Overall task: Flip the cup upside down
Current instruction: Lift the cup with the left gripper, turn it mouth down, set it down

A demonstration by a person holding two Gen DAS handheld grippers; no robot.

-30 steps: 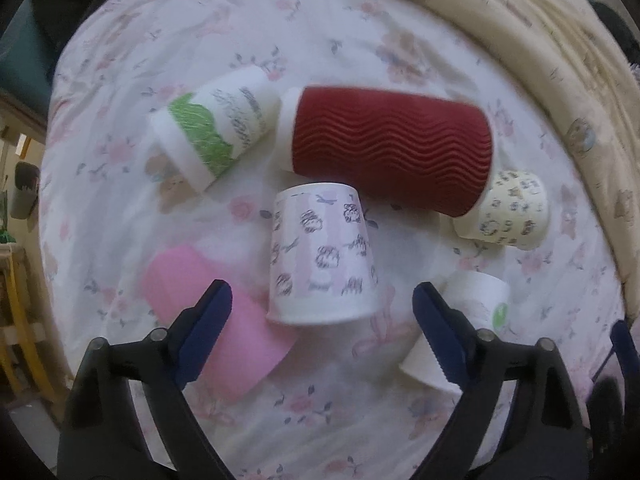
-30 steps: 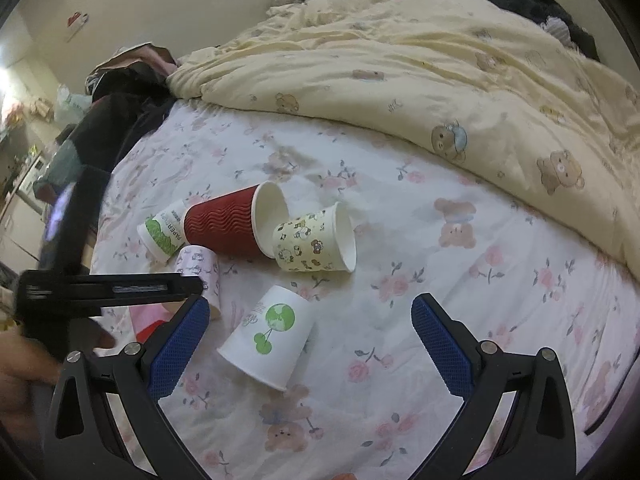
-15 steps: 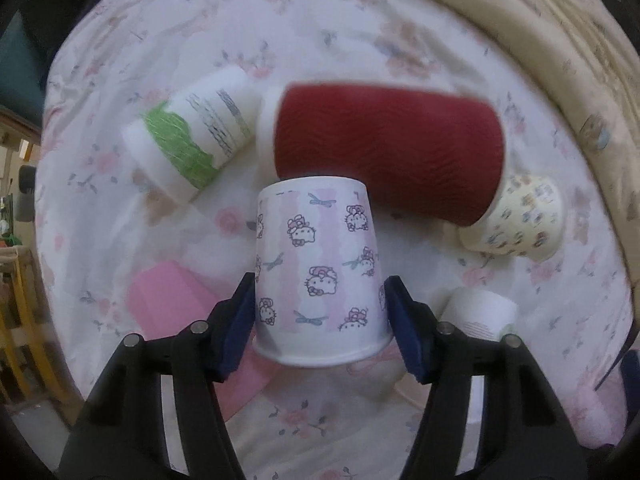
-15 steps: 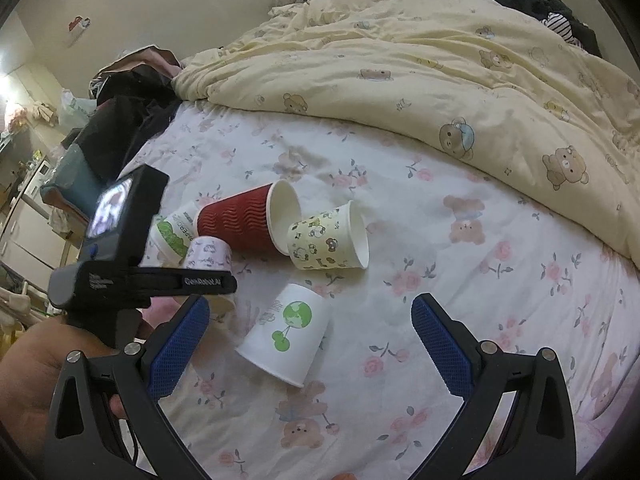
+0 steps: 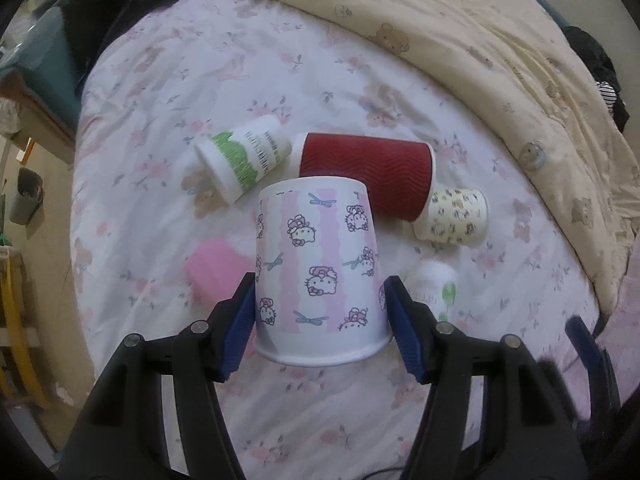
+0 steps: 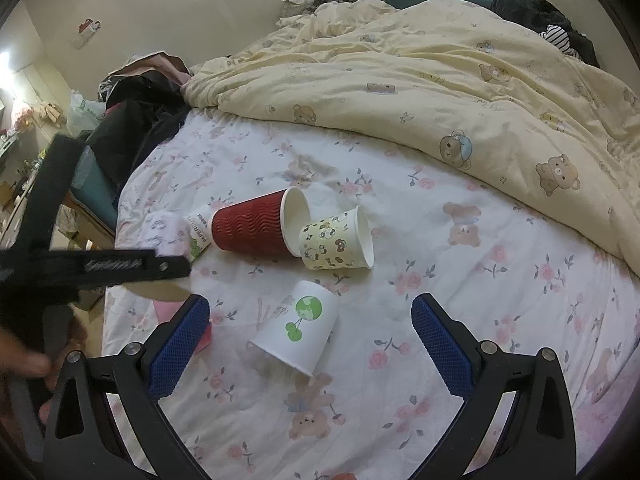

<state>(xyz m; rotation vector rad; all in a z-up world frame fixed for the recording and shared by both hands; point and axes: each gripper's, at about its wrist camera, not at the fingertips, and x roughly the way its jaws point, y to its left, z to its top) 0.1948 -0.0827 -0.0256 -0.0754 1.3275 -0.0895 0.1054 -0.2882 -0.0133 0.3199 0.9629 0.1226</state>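
Jaws on my left gripper [image 5: 320, 320] are closed against both sides of the kitten-print cup [image 5: 320, 272], blue pads [image 5: 240, 328] pressing its wall just above the rolled rim. I see that cup held with its rim toward the camera and its flat base pointing away, in front of the other cups on the floral bedsheet [image 5: 180, 80]. My right gripper [image 6: 310, 344] has its jaws spread wide and holds nothing; it hangs over the sheet with the white cup with a green globe [image 6: 296, 328] lying on its side between and just beyond the fingers. Past that, the red ribbed cup [image 6: 252, 232] lies on its side, mouth open toward the yellow animal-print cup [image 6: 332, 244], which touches it. A green-and-white cup [image 5: 240, 158] lies on its side just beside the red one's base. Something pink [image 5: 216, 268] lies on the sheet, partly hidden behind the held cup. A cream bear-print duvet [image 6: 440, 92] is bunched along the far side of the bed.
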